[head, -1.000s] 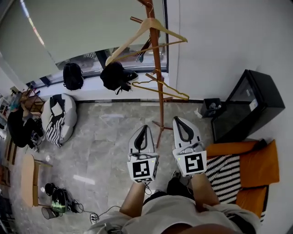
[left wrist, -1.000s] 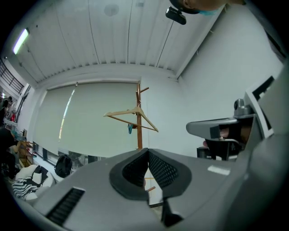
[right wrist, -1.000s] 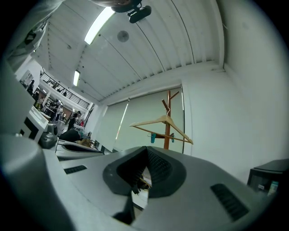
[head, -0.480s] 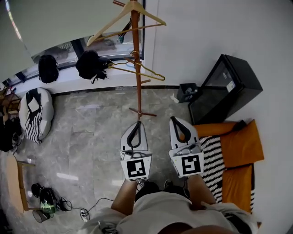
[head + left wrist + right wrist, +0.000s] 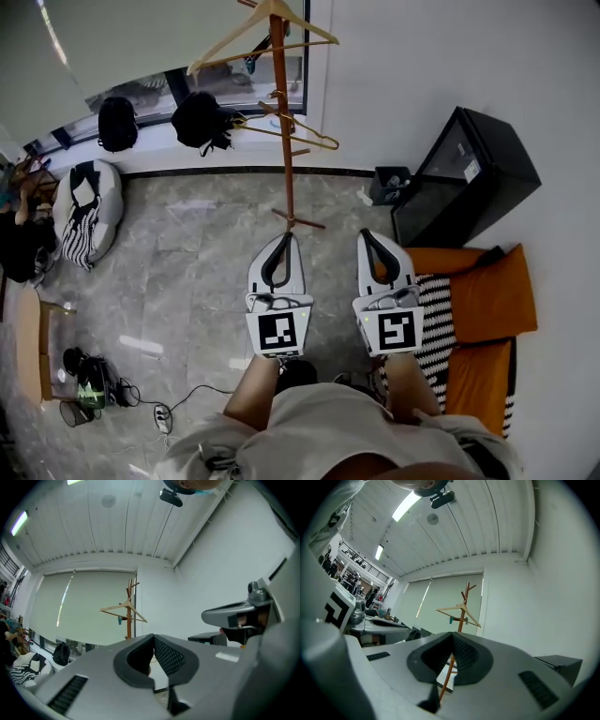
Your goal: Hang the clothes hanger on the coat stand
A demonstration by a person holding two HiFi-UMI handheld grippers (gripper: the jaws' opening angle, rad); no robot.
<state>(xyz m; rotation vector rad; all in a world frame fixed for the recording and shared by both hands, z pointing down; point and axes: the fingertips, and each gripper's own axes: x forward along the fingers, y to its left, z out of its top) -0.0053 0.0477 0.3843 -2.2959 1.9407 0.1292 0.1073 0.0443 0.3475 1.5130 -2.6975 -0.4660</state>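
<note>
A wooden coat stand rises by the window, ahead of both grippers. One wooden hanger hangs near its top, and a second hanger sits lower on a peg. My left gripper points at the stand's foot, shut and empty. My right gripper is beside it, also shut with nothing in it. The left gripper view shows the stand and top hanger far beyond my shut left gripper. In the right gripper view the stand and hanger are beyond my right gripper.
A black cabinet stands against the right wall with a small bin beside it. An orange seat with striped cloth lies at the right. Black bags sit on the window ledge. A beanbag and a wooden stool are at the left.
The person and both grippers have shifted across the floor. The stand's foot, earlier between the two grippers, now lies just beyond the left gripper's tip. Both grippers stayed shut.
</note>
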